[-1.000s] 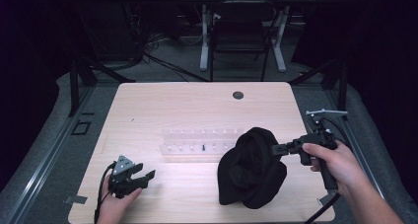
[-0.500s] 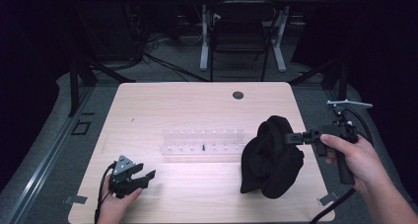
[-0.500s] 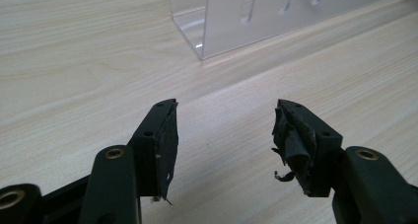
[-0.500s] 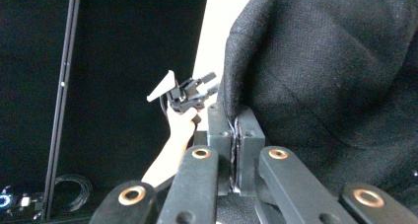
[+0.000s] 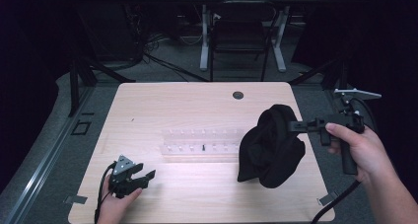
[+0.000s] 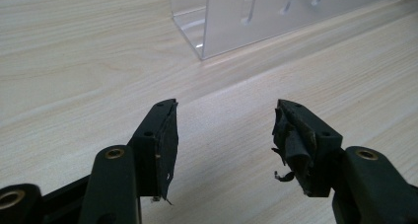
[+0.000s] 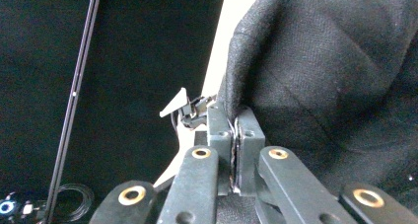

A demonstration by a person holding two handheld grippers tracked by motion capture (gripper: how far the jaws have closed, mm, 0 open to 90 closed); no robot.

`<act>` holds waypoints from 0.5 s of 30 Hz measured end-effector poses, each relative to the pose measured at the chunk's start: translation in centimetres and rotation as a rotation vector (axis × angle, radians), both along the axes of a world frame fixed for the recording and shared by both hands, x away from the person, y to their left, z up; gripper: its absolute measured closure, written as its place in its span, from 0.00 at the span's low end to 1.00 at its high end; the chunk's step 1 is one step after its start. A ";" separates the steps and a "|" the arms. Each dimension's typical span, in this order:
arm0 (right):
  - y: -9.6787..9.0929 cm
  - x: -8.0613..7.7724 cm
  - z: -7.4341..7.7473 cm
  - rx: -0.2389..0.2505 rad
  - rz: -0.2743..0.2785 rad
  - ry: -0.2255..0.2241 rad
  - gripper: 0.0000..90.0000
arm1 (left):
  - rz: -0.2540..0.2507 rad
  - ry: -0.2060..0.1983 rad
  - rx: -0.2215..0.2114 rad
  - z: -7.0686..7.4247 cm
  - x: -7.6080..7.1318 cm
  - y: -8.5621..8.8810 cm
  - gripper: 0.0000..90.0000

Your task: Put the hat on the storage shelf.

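On the right half of the table (image 5: 148, 110), item one: a black cloth (image 5: 271, 147), bunched and hanging in folds, its lower end at the tabletop near the front right corner. My right gripper (image 5: 296, 127) has it by an upper edge — jaws pressed tight together on a fold of the fabric, as the right gripper view (image 7: 235, 120) shows close up. I hold that gripper roughly level, off the right edge of the table.

Item two: a clear plastic rack (image 5: 202, 140), long and low, lying across the middle of the table, just left of the cloth.

Item three: my left gripper (image 5: 148, 175), resting near the front left corner — jaws parted, nothing between them but bare wood (image 6: 224, 135).
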State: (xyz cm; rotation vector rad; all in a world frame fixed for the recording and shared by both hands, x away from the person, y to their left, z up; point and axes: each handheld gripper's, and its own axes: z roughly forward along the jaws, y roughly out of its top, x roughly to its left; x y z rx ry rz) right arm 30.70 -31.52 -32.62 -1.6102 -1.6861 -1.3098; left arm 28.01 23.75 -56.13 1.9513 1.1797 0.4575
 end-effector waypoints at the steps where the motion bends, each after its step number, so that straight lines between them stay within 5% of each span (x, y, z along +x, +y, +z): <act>1: 0.0 0.1 0.2 -0.002 -0.002 -0.006 0.98 | 0.000 0.000 0.000 0.0 0.0 0.0 0.48; 15: 0.6 2.0 2.1 -0.023 -0.023 -0.062 0.98 | -0.003 0.001 -0.005 0.0 0.0 -0.1 0.48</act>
